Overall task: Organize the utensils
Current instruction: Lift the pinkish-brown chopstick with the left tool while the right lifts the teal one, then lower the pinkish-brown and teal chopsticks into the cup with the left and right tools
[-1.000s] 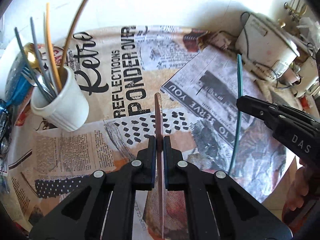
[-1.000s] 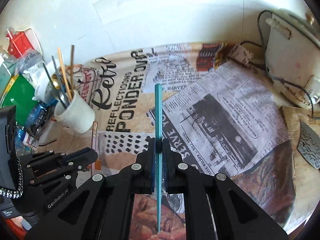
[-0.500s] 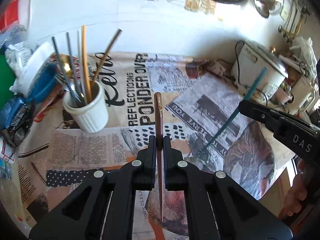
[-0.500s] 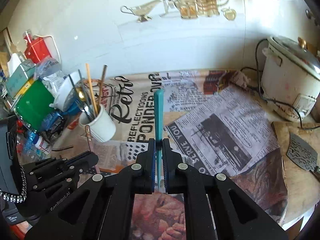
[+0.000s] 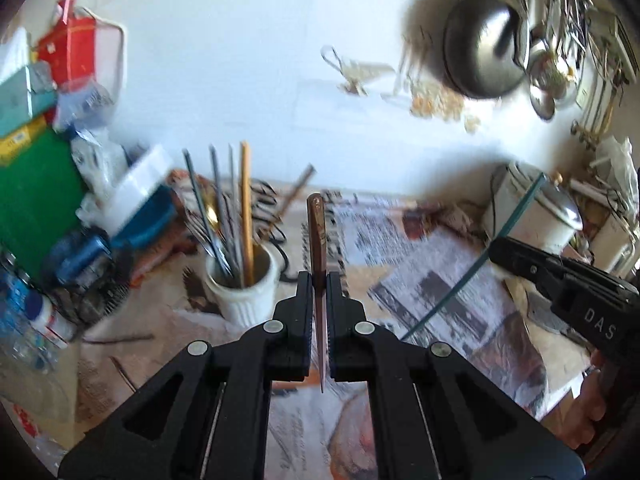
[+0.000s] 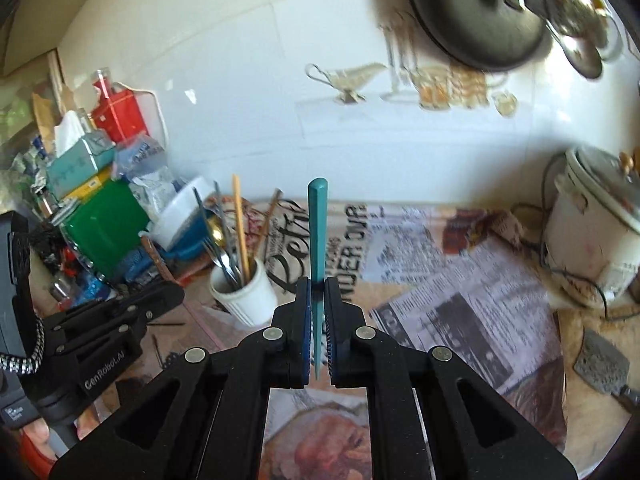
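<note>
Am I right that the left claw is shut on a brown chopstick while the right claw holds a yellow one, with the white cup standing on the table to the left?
Not quite: the right claw holds a teal chopstick, not a yellow one, as the right wrist view shows. The left claw is indeed shut on the brown chopstick, and the white cup stands to the left.

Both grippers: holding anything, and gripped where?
Left gripper pinches a slim brown chopstick near mid-length, towards its thin end. Right gripper pinches a slim teal chopstick at about the same place.
</note>
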